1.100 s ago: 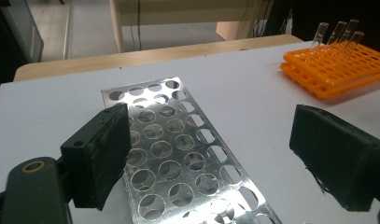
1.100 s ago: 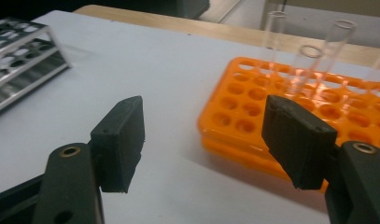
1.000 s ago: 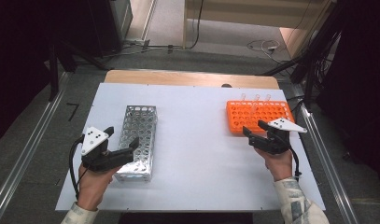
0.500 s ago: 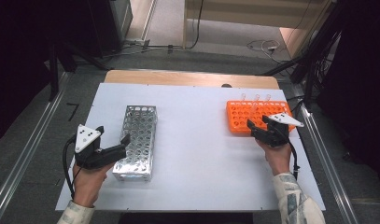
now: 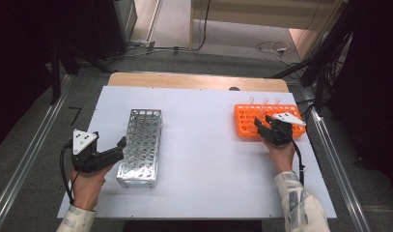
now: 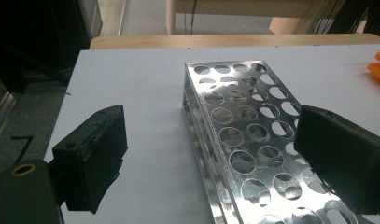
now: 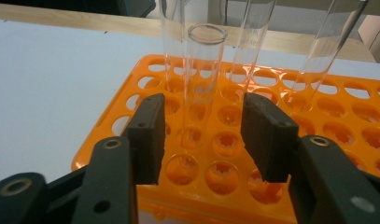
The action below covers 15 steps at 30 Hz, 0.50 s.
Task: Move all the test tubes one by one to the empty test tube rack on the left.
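Glass tube (image 7: 204, 79) between open right claw (image 7: 204, 140) jaws

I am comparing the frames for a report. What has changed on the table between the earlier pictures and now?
The right claw moved forward over the near edge of the orange rack; its jaws now stand open on either side of a glass tube, not yet closed on it. The left claw drew back toward the table's left edge and stays open beside the metal rack. Both racks kept their places.
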Motion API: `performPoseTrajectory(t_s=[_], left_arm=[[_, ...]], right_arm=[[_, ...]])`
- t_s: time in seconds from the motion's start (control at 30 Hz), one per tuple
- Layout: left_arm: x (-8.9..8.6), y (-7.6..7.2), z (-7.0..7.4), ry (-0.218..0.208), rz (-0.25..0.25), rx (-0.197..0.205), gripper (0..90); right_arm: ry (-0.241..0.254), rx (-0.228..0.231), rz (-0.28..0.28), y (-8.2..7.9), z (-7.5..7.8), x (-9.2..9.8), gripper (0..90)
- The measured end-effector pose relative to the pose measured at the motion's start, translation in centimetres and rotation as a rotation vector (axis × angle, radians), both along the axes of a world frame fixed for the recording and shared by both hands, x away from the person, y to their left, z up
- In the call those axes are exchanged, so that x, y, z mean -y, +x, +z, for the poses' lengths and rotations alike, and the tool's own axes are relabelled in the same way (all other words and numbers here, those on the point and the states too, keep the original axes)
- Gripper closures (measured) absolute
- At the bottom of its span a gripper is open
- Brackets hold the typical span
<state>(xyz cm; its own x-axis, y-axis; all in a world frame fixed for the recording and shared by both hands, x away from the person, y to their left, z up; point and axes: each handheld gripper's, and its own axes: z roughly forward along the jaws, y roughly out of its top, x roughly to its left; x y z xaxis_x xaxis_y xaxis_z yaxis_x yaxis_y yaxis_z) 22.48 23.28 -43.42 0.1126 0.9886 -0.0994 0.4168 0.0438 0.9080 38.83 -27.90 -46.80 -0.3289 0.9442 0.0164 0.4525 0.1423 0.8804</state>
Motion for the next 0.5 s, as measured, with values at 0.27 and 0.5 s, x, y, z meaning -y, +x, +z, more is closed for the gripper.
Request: performPoseTrajectory(t_s=[0.27, 0.5], left_arm=[[0.04, -0.02, -0.20, 0.004, 0.001, -0.008, 9.3], [0.08, -0.09, -0.17, 0.000, -0.001, -0.005, 9.4]], right_arm=[[-0.017, -0.012, 0.008, 0.93, -0.38, -0.67, 65.6], [-0.017, 0.014, 0.012, 0.74, 0.12, -0.75, 73.0]])
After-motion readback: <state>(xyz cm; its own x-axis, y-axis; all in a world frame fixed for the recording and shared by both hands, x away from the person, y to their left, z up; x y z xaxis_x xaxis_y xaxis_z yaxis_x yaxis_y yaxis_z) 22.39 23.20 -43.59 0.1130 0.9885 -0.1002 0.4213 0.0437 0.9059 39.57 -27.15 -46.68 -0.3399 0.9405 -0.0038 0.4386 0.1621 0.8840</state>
